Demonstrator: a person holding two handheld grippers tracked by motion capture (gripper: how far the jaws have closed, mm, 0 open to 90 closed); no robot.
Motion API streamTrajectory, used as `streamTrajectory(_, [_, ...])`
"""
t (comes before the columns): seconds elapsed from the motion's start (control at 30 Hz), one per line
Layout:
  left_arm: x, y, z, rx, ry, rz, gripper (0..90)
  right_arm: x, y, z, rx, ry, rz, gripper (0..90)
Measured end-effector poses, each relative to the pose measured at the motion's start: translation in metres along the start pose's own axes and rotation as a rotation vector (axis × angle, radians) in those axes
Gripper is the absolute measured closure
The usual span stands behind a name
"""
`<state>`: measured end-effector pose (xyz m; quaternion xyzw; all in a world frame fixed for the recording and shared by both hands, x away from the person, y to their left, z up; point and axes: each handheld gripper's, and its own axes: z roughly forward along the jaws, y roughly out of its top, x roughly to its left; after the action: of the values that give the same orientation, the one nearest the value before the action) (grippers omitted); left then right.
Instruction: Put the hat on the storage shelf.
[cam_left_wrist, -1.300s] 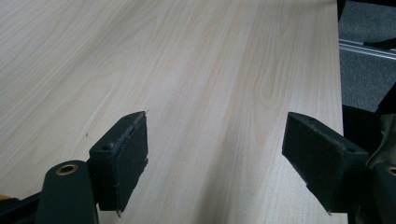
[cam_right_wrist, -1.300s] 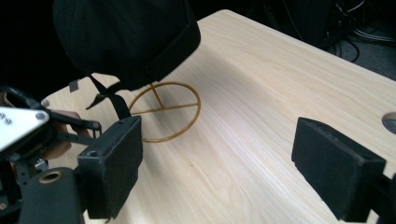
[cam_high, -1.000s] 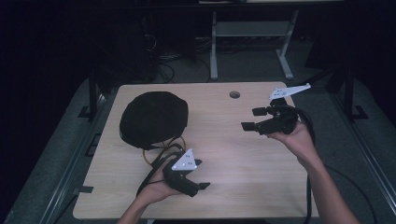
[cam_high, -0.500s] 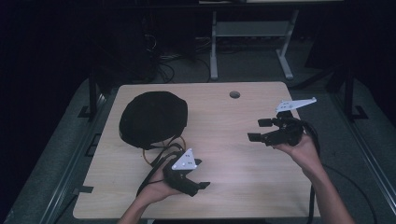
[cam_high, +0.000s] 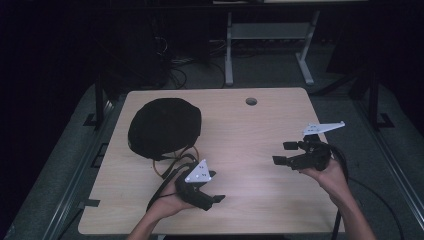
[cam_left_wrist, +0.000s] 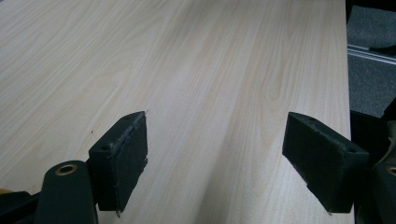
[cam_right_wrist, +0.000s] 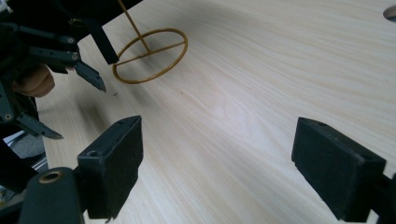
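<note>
Both grippers empty, fingers wide: left gripper (cam_high: 212, 192) low at 6 o'clock on desk (cam_high: 260, 125), right gripper (cam_high: 285, 153) at 4 o'clock, well apart. Black hat (cam_high: 165, 125) at 10 o'clock, on wire stand.

Risk, judged: left cable lay beside stand; tug could snag it, tip hat.

Right gripper view gave stand's ring base (cam_right_wrist: 150, 55); high view hid most under hat.

A round black hat (cam_high: 165, 126) sits on a thin wire stand (cam_right_wrist: 149, 55) at the table's far left.
</note>
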<state>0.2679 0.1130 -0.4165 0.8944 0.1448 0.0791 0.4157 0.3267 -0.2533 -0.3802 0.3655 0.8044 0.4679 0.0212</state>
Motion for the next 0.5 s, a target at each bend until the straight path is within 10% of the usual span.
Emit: streamTrajectory(0.5, [0.0, -0.002, 0.0, -0.003, 0.004, -0.012, 22.2, -0.006, -0.039, -0.006, 0.013, -0.005, 0.045, 16.1])
